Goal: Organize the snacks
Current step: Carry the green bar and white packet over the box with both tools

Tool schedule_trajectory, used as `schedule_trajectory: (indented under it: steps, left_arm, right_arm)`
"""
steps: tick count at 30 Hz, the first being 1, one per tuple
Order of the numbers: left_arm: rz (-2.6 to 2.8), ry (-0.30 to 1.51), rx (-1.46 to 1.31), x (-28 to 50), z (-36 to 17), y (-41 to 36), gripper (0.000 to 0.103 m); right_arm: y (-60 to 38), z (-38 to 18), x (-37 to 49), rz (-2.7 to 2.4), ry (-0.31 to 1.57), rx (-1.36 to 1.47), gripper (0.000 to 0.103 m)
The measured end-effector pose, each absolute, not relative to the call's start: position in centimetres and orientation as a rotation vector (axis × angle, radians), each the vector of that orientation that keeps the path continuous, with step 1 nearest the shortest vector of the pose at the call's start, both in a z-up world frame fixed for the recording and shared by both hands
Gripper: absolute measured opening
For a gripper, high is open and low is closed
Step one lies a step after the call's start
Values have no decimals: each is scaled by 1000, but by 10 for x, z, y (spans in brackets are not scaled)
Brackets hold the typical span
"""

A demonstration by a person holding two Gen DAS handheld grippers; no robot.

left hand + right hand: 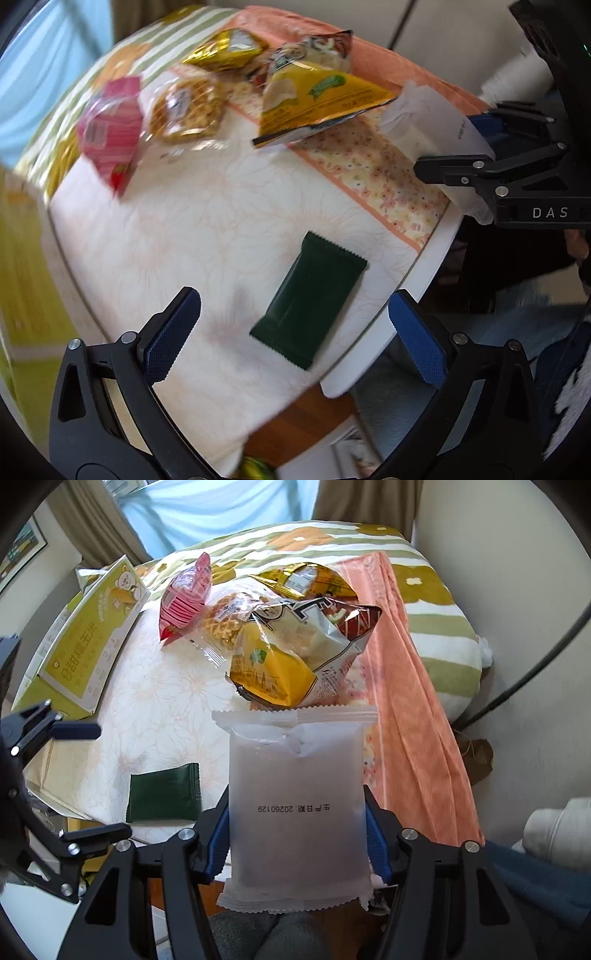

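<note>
A dark green snack packet [317, 280] lies flat on the white floral table [177, 229], near its edge. My left gripper [293, 301] hangs just above it, open wide, with one blue pad on each side and nothing touching. The right gripper [295, 801] is shut on a frosted white packet [295, 775] with a printed date, held upright above the table. In the left wrist view the white packet [424, 114] and right gripper [454, 144] show at the right. The green packet [164, 794] lies left of the right gripper, below the left gripper [107, 779].
Further back a pile of snacks holds a pink packet [184, 598], a waffle packet [225, 624], a yellow bag [273, 672] and a gold bag [306, 578]. A yellow box [92, 638] stands at the left. An orange cloth [406, 701] drapes the right side.
</note>
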State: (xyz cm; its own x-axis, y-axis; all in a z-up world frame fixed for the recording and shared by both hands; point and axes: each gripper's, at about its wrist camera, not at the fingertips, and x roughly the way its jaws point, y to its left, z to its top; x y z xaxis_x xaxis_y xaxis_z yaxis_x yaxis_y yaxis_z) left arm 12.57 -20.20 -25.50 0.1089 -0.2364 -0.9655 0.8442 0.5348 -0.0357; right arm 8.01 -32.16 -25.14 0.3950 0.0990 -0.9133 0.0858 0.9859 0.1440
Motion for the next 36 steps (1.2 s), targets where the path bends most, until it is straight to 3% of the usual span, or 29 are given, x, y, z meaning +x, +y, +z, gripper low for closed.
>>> schedule_trajectory:
  steps: [2, 4, 6, 13, 18, 27, 36]
  left_arm:
    - [-938, 1233, 683, 129, -262, -211, 100]
    - [-965, 1259, 733, 131, -270, -219, 80]
    - [-977, 1291, 800, 132, -281, -225, 69]
    - [-1020, 1323, 926, 125, -298, -229, 67]
    - [-1019, 1314, 933, 125, -299, -226, 43]
    - [-935, 1299, 833, 133, -269, -205, 43]
    - [-762, 1191, 648, 149, -176, -159, 43]
  right_arm:
    - [-322, -252, 76, 4, 1167, 201, 57]
    - [-321, -252, 74, 1, 1166, 207, 57]
    - [-319, -252, 71, 1, 1163, 210, 57]
    - [-318, -248, 68, -12, 1147, 228, 57]
    - [-320, -245, 65, -15, 1139, 225, 57]
    - [-318, -230, 63, 0, 1114, 205, 57]
    - [-303, -175, 73, 77, 998, 142, 57]
